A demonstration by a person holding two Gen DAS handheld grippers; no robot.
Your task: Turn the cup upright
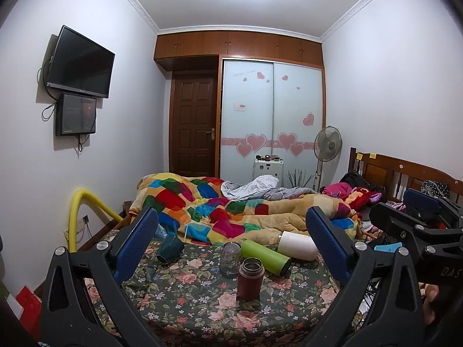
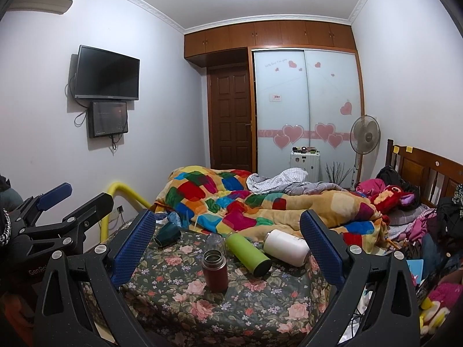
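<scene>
Left wrist view shows both grippers, left (image 1: 231,237) and right (image 2: 227,234), gaping wide and empty above the floral cloth (image 1: 185,312), apparently poised to choose among the upright red flask (image 1: 250,279), then fallen green bottle (image 1: 266,256), white bottle (image 1: 296,245) and teal cup (image 1: 170,250).
</scene>
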